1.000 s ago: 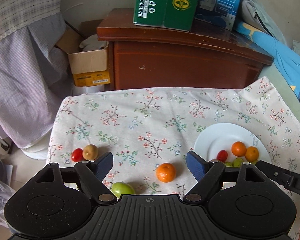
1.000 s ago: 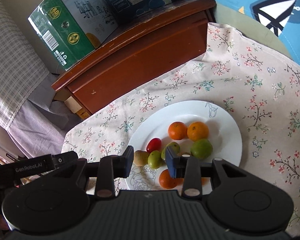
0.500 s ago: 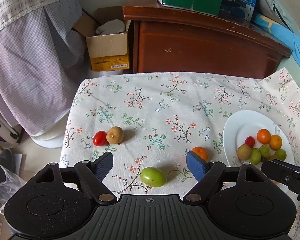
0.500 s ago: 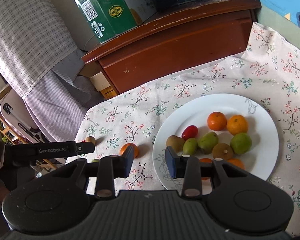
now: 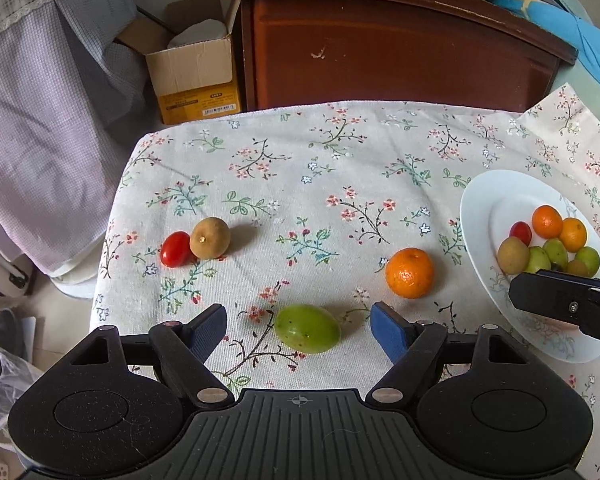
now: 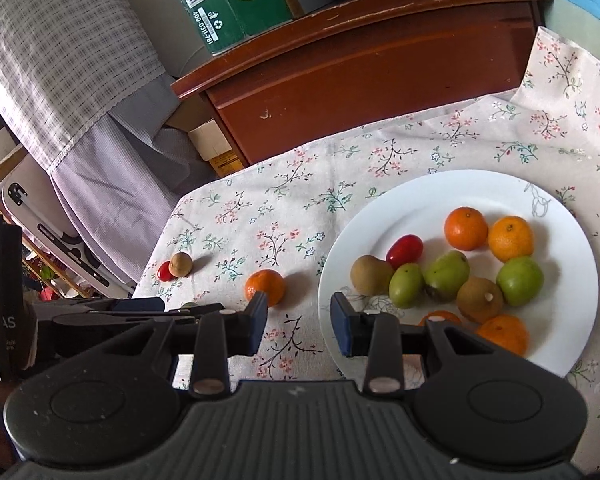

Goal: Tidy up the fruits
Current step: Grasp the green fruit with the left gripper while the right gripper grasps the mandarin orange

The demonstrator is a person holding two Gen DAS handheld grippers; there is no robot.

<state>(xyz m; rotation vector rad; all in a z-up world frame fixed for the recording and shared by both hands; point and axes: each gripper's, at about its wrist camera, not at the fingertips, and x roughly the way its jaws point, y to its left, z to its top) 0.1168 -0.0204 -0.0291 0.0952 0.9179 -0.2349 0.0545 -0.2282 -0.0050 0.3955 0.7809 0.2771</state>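
Hovering left tool (image 5: 298,330), spread wide around green fruit (image 5: 307,328)

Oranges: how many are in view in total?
5: one orange on the cloth, two at the plate's far side, two near its front edge, partly hidden.

My left hand-held gripper (image 5: 298,330): matte black plastic body, ribbed centre panel with a small crosshair mark, two round speckled discs at the sides, black linkage arms with silver pivot screws, blue textured pads (image 5: 386,330). My right hand-held gripper (image 6: 298,318): same black build, ribbed panel, silver screws, dark blue pads (image 6: 342,330). White "AS" lettering shows on the left unit's side in the right wrist view.
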